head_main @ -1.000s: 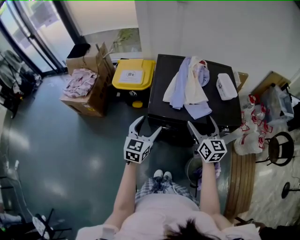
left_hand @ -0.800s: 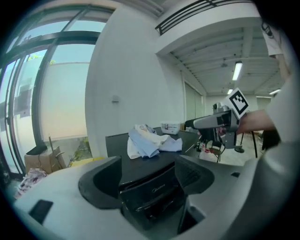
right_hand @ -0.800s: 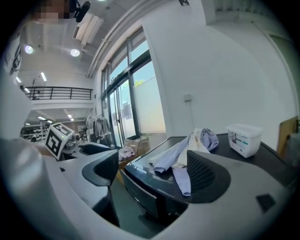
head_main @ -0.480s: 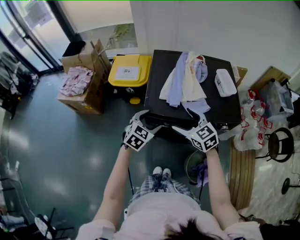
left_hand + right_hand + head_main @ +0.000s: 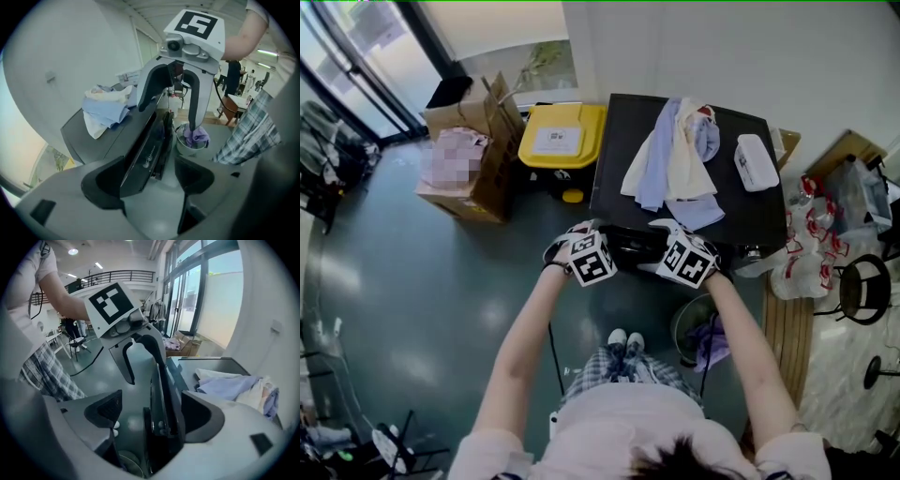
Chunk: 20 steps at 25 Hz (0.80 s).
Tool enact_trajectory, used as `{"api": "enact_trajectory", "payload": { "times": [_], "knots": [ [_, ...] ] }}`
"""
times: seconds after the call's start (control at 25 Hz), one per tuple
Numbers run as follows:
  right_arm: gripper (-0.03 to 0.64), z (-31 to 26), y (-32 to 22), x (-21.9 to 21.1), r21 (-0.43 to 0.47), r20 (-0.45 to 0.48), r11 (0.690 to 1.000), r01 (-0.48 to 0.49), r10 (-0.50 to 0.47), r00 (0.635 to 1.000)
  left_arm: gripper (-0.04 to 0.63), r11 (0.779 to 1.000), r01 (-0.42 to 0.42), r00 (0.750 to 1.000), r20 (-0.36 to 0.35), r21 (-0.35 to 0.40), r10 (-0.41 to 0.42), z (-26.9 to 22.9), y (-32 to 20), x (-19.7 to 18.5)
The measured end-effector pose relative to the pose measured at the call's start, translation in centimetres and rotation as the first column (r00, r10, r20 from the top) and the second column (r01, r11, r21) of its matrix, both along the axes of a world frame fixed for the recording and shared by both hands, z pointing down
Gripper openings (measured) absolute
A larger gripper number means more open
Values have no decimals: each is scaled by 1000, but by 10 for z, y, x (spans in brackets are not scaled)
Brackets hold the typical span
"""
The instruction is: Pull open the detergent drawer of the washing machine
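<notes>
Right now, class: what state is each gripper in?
Left gripper: open, fingers astride the washing machine's front panel.
Right gripper: open, fingers closing, same panel between them, not yet gripped.

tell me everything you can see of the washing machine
The washing machine is a dark boxy unit against the white wall, with a flat matte top and glossy black front panel. Pale clothes and a white box lie on top. The open left gripper and right gripper, its jaws closing, each straddle the panel's upper edge.

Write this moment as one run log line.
left gripper: open, washer front edge between jaws | right gripper: closing round same edge, not gripping
</notes>
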State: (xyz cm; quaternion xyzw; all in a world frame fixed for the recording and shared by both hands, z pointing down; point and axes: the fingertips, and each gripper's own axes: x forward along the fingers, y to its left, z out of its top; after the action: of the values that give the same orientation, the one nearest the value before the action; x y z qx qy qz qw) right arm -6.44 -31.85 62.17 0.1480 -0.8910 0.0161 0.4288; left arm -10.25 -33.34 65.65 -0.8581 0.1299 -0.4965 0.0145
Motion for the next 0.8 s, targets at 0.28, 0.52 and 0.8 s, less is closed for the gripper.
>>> {"api": "enact_trajectory", "payload": {
  "times": [0.28, 0.52, 0.8],
  "knots": [
    [366, 26, 4, -5, -18, -107, 997, 81, -83, 991, 344, 996, -87, 994, 64, -17, 88, 9, -1, 11],
    [325, 40, 4, -6, -27, -158, 996, 79, -82, 984, 342, 993, -113, 989, 95, -33, 115, 10, 1, 10],
    [271, 43, -3, -6, 27, -196, 998, 55, -49, 979, 341, 988, -157, 972, 176, 3, 154, 20, 2, 8]
  ]
}}
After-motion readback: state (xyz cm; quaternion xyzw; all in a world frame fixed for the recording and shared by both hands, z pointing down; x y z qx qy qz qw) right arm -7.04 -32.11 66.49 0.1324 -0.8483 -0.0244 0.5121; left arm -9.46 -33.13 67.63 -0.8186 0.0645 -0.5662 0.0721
